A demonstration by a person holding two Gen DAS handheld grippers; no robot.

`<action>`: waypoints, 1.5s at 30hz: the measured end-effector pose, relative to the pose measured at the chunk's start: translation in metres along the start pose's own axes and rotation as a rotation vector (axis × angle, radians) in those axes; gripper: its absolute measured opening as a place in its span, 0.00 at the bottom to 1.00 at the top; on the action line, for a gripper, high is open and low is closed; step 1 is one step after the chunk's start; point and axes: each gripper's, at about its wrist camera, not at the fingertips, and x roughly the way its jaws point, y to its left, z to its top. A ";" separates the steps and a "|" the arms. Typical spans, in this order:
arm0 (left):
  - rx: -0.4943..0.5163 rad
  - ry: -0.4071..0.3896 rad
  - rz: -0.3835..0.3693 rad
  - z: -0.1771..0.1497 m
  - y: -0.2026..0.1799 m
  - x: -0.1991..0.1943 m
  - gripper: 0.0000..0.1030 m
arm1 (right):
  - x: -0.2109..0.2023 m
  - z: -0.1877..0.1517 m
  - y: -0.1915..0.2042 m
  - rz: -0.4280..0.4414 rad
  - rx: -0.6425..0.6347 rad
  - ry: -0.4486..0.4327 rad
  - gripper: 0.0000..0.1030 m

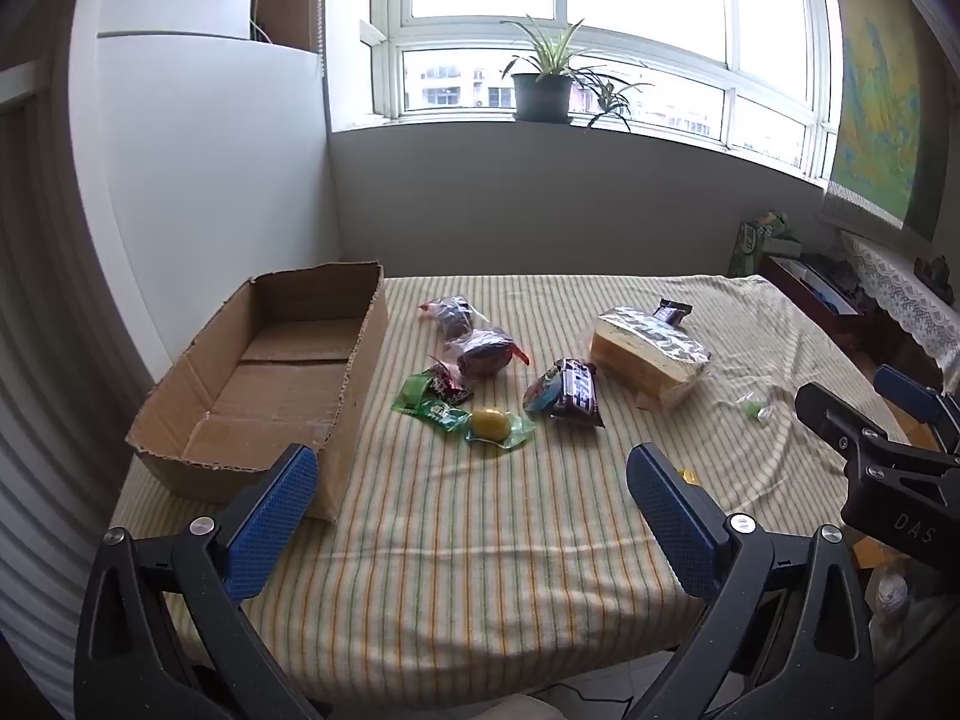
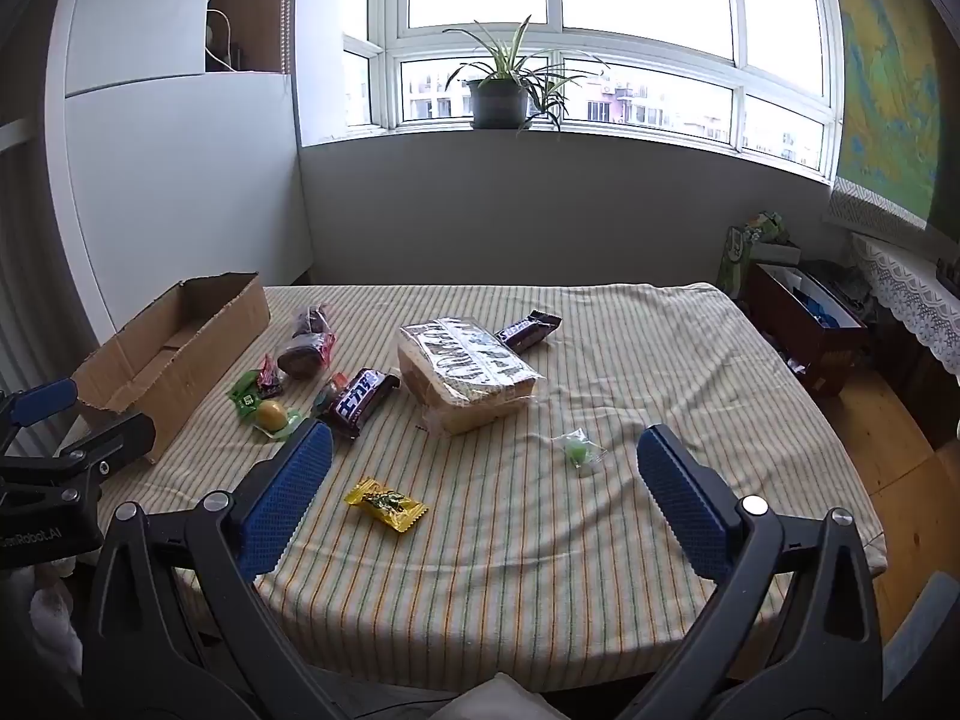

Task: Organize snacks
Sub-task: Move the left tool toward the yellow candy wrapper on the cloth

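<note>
Wrapped snacks lie scattered on a striped tablecloth (image 1: 480,540). An open cardboard box (image 1: 360,372) stands at the left with nothing visible inside. My left gripper (image 1: 471,462) hangs open just above the cloth, close to a yellow ball candy (image 1: 489,423) and a green packet (image 1: 429,405). Further back lie a chocolate bar (image 1: 570,393), two dark wrapped cakes (image 1: 486,354) and a bagged bread loaf (image 1: 651,354). My right gripper (image 2: 486,438) is open over the near cloth. A yellow candy (image 2: 387,504) and a small green candy (image 2: 579,450) lie between its fingers, untouched.
A small dark bar (image 2: 528,330) lies behind the loaf. A potted plant (image 2: 498,96) stands on the window sill. Right of the table there is wooden floor with a red box (image 2: 804,324) of clutter. A white wall panel (image 1: 210,180) rises behind the cardboard box.
</note>
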 end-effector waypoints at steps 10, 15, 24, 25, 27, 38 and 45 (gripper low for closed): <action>0.005 0.002 0.001 0.000 -0.001 0.002 0.99 | 0.001 -0.002 -0.001 0.001 0.003 0.004 1.00; 0.007 0.005 0.000 -0.001 -0.002 0.003 0.99 | 0.004 -0.003 0.000 0.004 0.005 0.002 1.00; 0.002 0.016 0.002 -0.004 0.001 0.008 0.99 | 0.010 -0.007 -0.004 0.005 -0.008 0.005 1.00; 0.000 0.019 0.000 -0.004 0.002 0.008 0.99 | 0.011 -0.008 -0.004 0.006 -0.012 0.008 1.00; -0.002 0.030 -0.009 -0.006 0.003 0.011 0.99 | 0.013 -0.010 -0.004 0.012 -0.019 0.019 1.00; 0.003 0.111 -0.047 -0.013 -0.001 0.025 0.95 | 0.026 -0.015 -0.032 -0.011 -0.069 0.143 0.94; 0.023 0.198 -0.122 -0.015 -0.026 0.044 0.87 | 0.047 -0.014 -0.070 -0.002 -0.039 0.210 0.87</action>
